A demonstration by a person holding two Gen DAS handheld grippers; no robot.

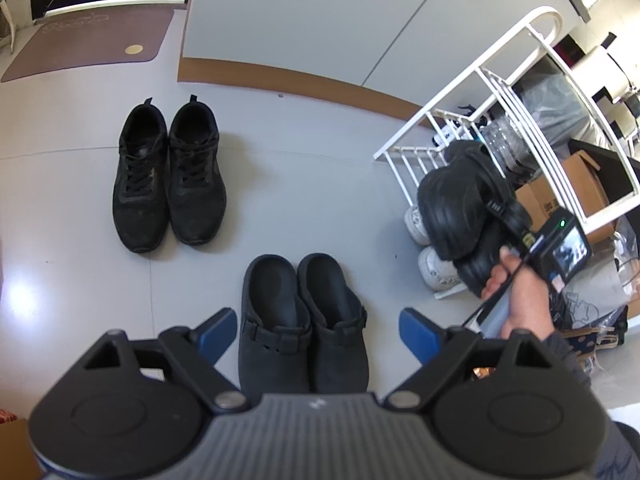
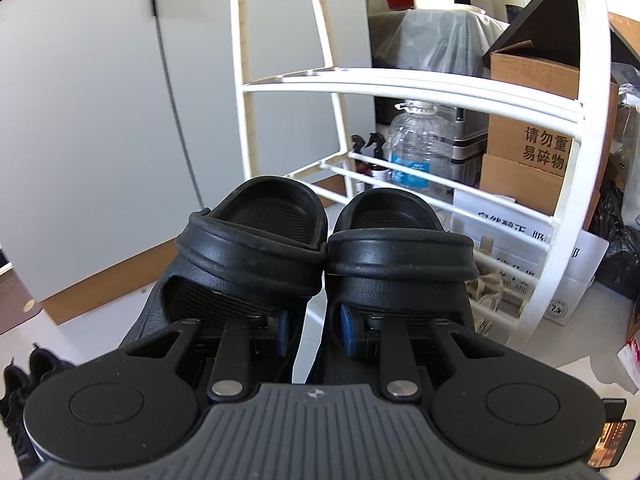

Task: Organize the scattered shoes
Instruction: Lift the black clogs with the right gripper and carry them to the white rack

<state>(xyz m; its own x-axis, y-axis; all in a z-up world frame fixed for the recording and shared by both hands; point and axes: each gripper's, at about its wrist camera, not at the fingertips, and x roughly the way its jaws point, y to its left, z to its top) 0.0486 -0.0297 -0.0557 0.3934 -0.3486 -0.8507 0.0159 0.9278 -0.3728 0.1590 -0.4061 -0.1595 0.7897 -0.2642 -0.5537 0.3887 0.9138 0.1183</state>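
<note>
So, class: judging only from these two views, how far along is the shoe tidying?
Nothing clearly sits on the white wire rack yet. In hand: the right gripper is shut on a pair of black rubber slides, held before the rack. Left: the black lace-up sneakers and black clogs on the grey floor, below the open left gripper, plus white shoes beside the rack.

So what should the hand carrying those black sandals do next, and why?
Probably carry them a little further forward and set them on a rung shelf of the white rack. The right gripper is shut on the pair of black sandals, held off the floor, and the rack stands just ahead with bare shelves.
</note>
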